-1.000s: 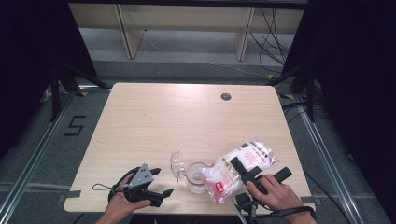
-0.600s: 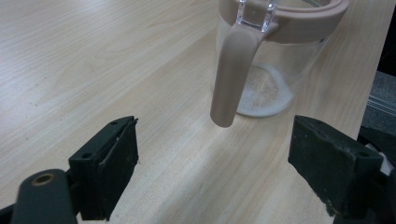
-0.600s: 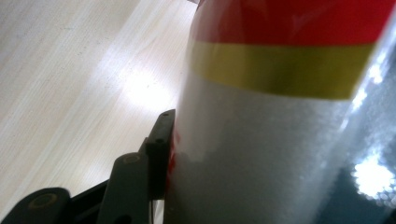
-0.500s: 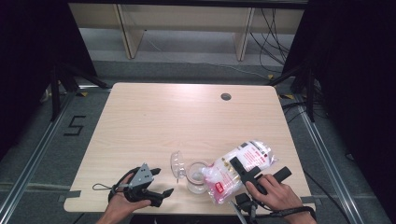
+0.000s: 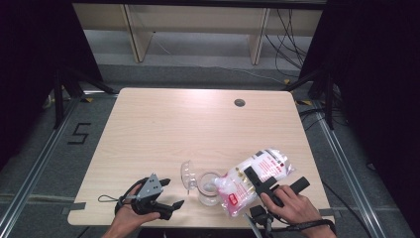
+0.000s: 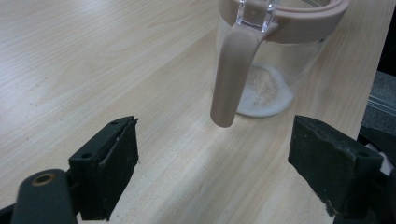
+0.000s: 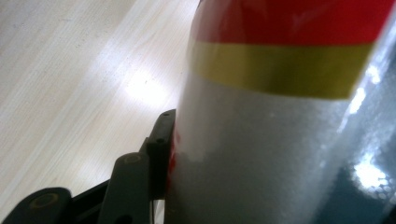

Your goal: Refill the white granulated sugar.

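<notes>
A clear jar (image 5: 209, 187) with a beige rim stands near the table's front edge, its hinged lid (image 5: 186, 174) swung open to the left. A little white powder lies on its bottom (image 6: 266, 91), and a beige clasp (image 6: 231, 70) hangs down its side. My right gripper (image 5: 277, 181) is shut on a plastic bag of white grains (image 5: 267, 166) with red print, tilted with its lower end over the jar's mouth. The bag (image 7: 280, 116) presses against one finger (image 7: 159, 149). My left gripper (image 5: 172, 192) rests open on the table, left of the jar, jaws wide apart around nothing (image 6: 224, 172).
The wooden table (image 5: 198, 129) has a cable hole (image 5: 239, 102) at the back right. Its front edge runs just below both hands. Dark curtains and floor rails flank the table, and a shelf stands behind it.
</notes>
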Demonstrator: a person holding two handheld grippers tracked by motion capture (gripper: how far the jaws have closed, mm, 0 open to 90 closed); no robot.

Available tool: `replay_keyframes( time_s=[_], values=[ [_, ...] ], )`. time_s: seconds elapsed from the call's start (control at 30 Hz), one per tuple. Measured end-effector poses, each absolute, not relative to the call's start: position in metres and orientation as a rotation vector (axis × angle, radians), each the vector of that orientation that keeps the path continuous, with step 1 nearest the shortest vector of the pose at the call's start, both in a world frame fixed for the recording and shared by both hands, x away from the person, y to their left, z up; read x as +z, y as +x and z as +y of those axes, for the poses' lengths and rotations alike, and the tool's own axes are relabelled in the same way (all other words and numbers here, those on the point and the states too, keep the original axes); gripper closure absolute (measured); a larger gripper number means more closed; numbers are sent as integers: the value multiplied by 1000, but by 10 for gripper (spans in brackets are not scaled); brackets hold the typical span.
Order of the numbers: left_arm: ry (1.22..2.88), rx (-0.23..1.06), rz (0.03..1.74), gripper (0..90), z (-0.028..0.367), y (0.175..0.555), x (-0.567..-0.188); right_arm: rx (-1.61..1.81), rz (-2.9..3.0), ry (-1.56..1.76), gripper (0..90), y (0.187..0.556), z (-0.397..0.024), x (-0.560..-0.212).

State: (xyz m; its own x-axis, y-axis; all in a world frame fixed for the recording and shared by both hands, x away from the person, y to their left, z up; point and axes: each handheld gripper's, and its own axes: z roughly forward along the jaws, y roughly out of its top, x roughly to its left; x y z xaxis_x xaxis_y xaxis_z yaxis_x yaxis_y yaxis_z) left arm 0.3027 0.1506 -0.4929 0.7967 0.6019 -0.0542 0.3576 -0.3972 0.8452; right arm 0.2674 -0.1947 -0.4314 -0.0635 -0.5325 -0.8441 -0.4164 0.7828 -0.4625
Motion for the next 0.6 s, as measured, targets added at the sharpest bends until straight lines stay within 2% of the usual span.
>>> replay_keyframes(
  time_s=[0.6],
  values=[
    [2011,313,721,155,150,302,-493,-100,1688,-760,555,266,-194,-432]
  ],
)
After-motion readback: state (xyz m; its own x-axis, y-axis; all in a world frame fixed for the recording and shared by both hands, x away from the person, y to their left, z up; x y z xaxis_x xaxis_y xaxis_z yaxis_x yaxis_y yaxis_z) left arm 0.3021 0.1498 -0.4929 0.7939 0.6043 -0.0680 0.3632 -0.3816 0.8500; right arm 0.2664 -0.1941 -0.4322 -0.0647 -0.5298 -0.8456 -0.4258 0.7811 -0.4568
